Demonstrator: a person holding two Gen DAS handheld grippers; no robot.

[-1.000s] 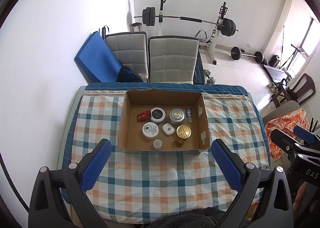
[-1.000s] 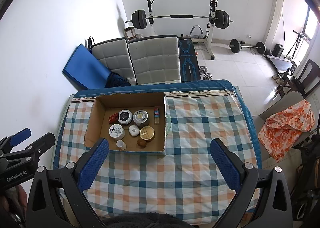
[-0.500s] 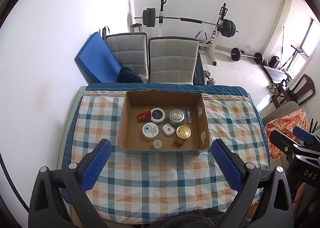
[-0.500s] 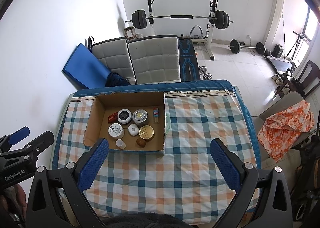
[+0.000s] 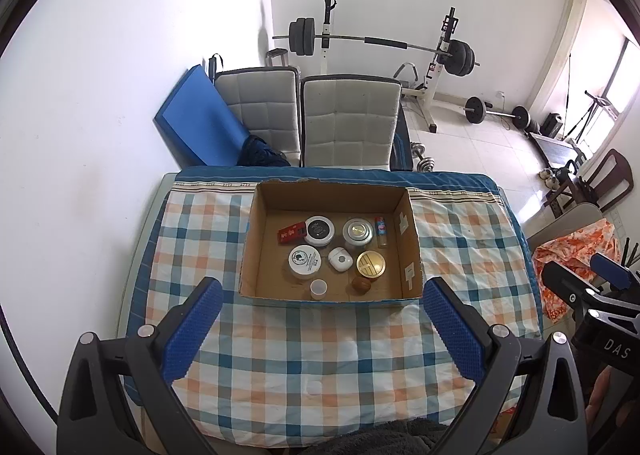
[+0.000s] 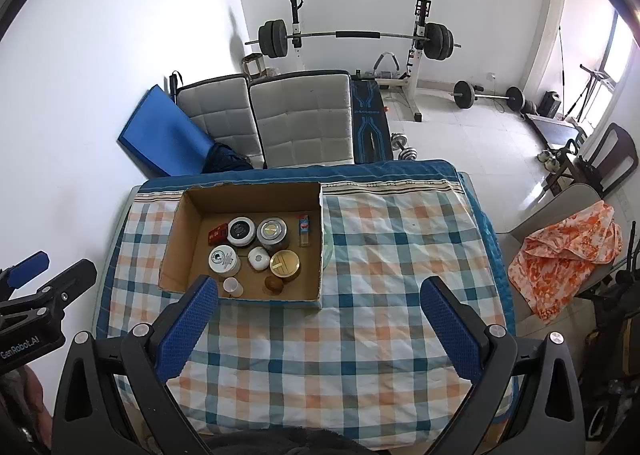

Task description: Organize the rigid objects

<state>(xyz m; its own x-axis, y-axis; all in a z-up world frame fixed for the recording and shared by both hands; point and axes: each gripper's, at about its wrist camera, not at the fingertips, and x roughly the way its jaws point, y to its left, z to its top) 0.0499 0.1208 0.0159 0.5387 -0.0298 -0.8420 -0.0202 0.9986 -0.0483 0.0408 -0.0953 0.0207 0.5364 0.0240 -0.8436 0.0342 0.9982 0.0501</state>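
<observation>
Cardboard box (image 5: 410,251) on the checked bench (image 5: 320,355) holds jars, tins and a small bottle (image 5: 381,230); both grippers' jaws are spread, empty.

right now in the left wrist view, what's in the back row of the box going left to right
red packet → black-lidded jar → silver-lidded tin → small upright bottle, all inside the cardboard box

The box (image 5: 408,251) at the frame's centre is matt brown cardboard. Under it, a checked cloth (image 5: 320,343) lies soft and wrinkled. The gold lid (image 5: 371,264) looks like shiny metal; the white lid (image 5: 305,261) to its left is smooth plastic. The claw pads (image 5: 192,329) at the bottom are rough, dimpled blue rubber.
</observation>
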